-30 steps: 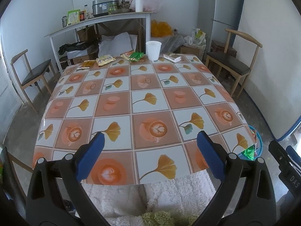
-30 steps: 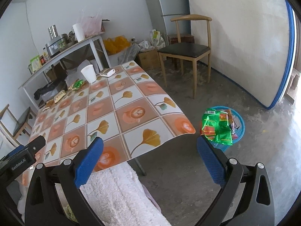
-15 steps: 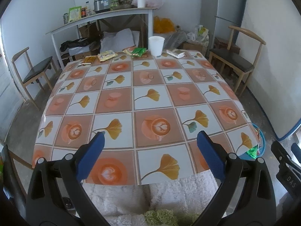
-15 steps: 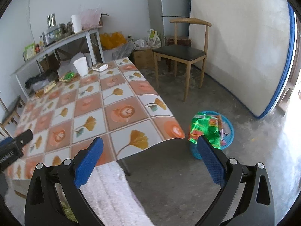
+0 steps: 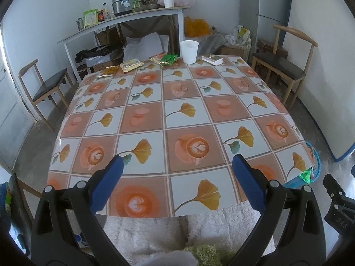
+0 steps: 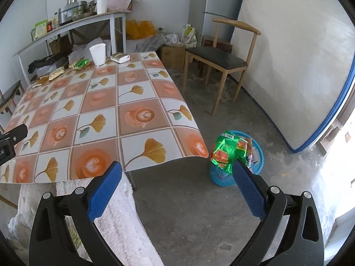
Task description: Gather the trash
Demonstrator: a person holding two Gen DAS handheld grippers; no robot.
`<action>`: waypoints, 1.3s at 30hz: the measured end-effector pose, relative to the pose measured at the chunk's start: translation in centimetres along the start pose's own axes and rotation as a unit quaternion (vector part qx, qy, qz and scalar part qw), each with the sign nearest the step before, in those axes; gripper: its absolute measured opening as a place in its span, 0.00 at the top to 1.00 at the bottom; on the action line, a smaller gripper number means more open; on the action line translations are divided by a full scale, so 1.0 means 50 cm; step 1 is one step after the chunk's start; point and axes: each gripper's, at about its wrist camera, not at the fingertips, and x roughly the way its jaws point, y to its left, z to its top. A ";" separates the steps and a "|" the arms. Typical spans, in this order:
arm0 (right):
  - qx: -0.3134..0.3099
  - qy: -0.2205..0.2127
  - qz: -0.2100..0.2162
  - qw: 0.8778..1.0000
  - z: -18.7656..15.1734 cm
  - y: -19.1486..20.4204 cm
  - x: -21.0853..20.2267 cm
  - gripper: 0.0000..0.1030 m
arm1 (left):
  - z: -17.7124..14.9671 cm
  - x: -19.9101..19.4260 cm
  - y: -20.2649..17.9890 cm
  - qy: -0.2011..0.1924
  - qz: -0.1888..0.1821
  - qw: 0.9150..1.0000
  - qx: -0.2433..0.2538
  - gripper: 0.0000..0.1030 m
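Note:
Snack wrappers lie at the far edge of the patterned table (image 5: pixel 177 115): a green one (image 5: pixel 168 58), a yellow one (image 5: pixel 131 64), a white one (image 5: pixel 212 59), beside a white paper cup (image 5: pixel 189 51). A blue trash basket (image 6: pixel 238 158) stands on the floor right of the table, with green wrappers (image 6: pixel 226 150) in it. My left gripper (image 5: pixel 177 181) is open and empty over the table's near edge. My right gripper (image 6: pixel 175 184) is open and empty above the floor, left of the basket.
Wooden chairs stand right (image 6: pixel 224 62) and left (image 5: pixel 46 86) of the table. A grey shelf table (image 5: pixel 124 20) with pots and jars stands at the back wall. A white fluffy cover (image 6: pixel 124 221) lies below the table's near edge.
Both grippers stay open. The left view has shifted slightly nearer over the table. The right gripper has swung, so the basket now sits closer to its right finger.

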 end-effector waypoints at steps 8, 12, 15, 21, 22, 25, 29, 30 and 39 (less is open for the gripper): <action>0.008 -0.003 0.001 1.000 -0.002 -0.003 -0.011 0.06 | 0.004 -0.011 0.013 -0.003 -0.004 1.000 0.000 0.08; 0.015 -0.005 0.001 1.000 -0.003 -0.003 -0.021 0.06 | 0.004 -0.016 0.015 -0.004 -0.006 1.000 0.000 0.08; 0.019 -0.006 0.001 1.000 -0.004 -0.005 -0.027 0.06 | 0.005 -0.017 0.016 -0.005 -0.007 1.000 0.001 0.08; 0.021 -0.007 0.000 1.000 -0.006 -0.004 -0.030 0.06 | 0.007 -0.019 0.013 -0.004 -0.008 1.000 0.002 0.08; 0.021 -0.007 0.000 1.000 -0.006 -0.004 -0.031 0.06 | 0.006 -0.020 0.013 -0.004 -0.008 1.000 0.001 0.08; 0.021 -0.007 0.001 1.000 -0.006 -0.004 -0.030 0.06 | 0.005 -0.019 0.013 -0.001 -0.009 1.000 0.000 0.08; 0.021 -0.007 0.001 1.000 -0.006 -0.004 -0.032 0.06 | 0.007 -0.020 0.007 0.001 -0.012 1.000 0.002 0.08; 0.021 -0.007 0.001 1.000 -0.006 -0.005 -0.030 0.06 | 0.006 -0.020 0.005 0.001 -0.013 1.000 0.003 0.08; 0.022 -0.005 0.000 1.000 -0.007 -0.005 -0.033 0.06 | 0.004 -0.015 0.004 0.005 -0.018 1.000 0.008 0.08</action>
